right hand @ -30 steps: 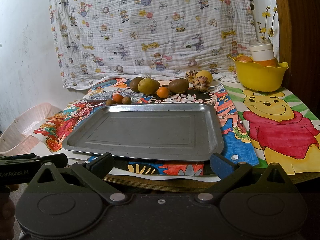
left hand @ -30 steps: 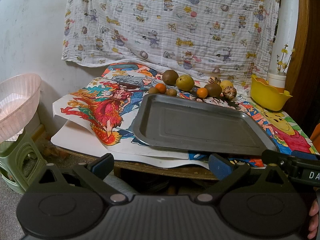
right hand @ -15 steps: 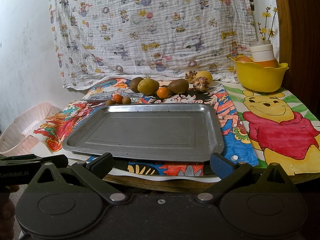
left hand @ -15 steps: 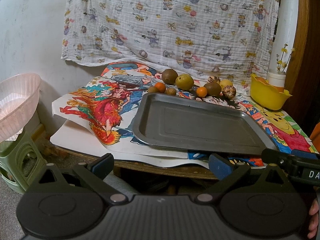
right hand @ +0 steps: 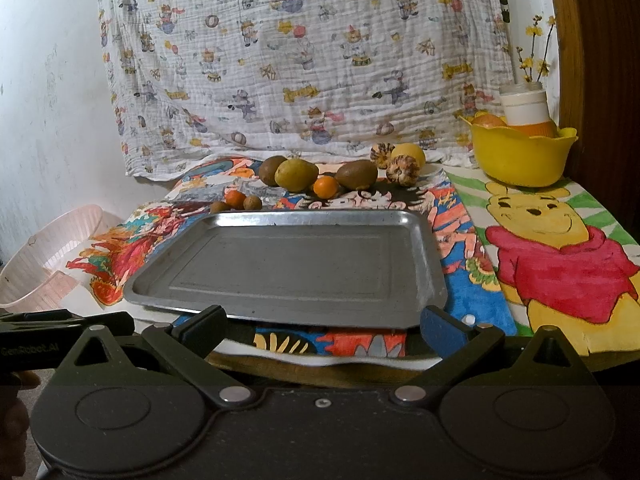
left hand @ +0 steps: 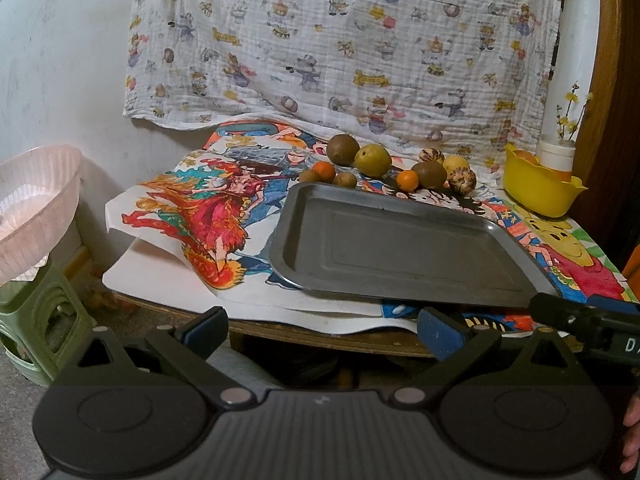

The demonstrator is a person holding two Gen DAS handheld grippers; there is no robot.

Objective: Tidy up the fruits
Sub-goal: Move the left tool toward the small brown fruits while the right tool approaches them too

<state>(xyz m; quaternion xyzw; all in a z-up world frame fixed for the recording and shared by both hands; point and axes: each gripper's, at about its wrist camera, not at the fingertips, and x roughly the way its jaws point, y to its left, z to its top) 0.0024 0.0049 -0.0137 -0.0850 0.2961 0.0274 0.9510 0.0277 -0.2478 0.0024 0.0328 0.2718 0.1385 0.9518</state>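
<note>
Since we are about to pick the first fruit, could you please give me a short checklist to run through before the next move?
1. Metal tray free of anything inside: ok.
2. Fruits lying on the table behind the tray's far edge, none on the tray: ok.
3. Left gripper open and holding nothing: ok.
4. Right gripper open and holding nothing: ok.
5. Both grippers at the table's near edge, short of the fruits: ok.
6. Whether the yellow bowl holds fruit to sort: cannot tell; something orange shows inside beside a white-capped container.
</note>
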